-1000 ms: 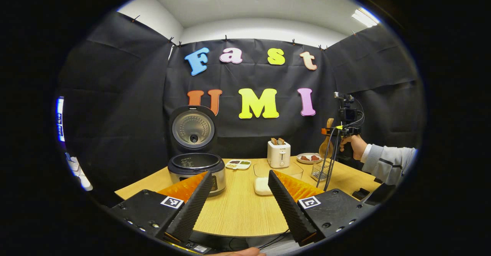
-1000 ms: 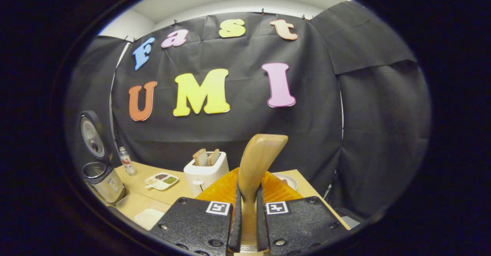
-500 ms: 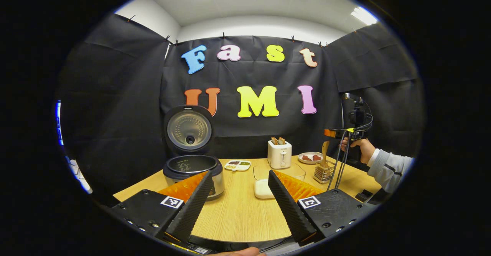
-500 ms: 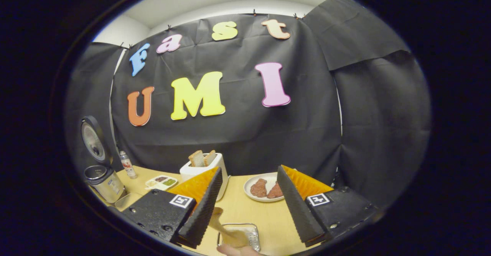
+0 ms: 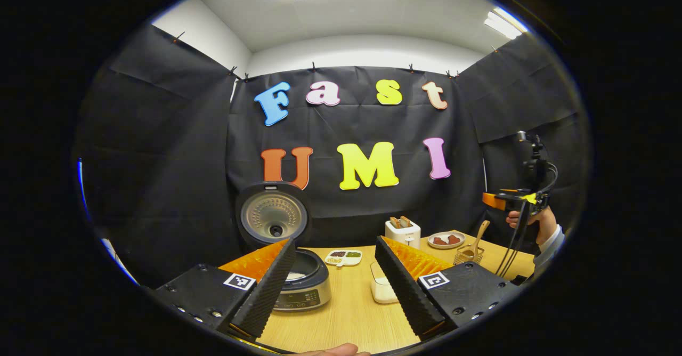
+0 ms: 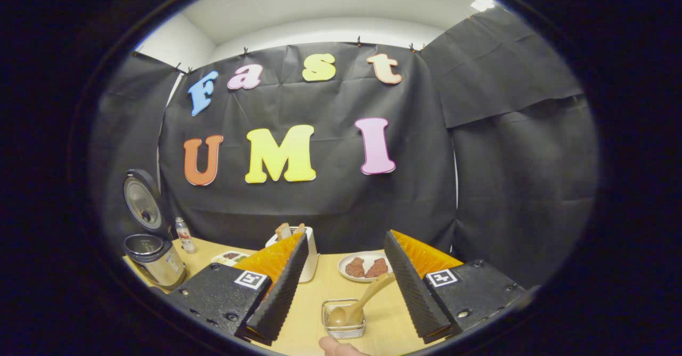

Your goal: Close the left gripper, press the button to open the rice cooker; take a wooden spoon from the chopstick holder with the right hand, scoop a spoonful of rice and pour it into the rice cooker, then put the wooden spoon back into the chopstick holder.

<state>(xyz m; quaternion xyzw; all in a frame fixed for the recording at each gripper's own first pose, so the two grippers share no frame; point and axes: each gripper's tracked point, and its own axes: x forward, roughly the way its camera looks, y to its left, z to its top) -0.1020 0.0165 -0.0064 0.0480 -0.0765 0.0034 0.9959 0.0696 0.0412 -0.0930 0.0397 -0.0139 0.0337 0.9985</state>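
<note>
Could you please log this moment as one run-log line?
phase: spoon returned | wooden spoon: in chopstick holder | rice cooker: lid open | left gripper: open | right gripper: open

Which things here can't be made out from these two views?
- Cooker pot contents: left gripper view, the left gripper's finger covers most of the opening.
- Rice box: same view, half behind the other finger.
- Toaster: right gripper view, partly behind the right gripper's finger.
- Bottle label: too small.

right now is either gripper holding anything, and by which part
Nothing is held. The right gripper is open, and the wooden spoon sits in the chopstick holder below it. The left gripper is open too.
</note>
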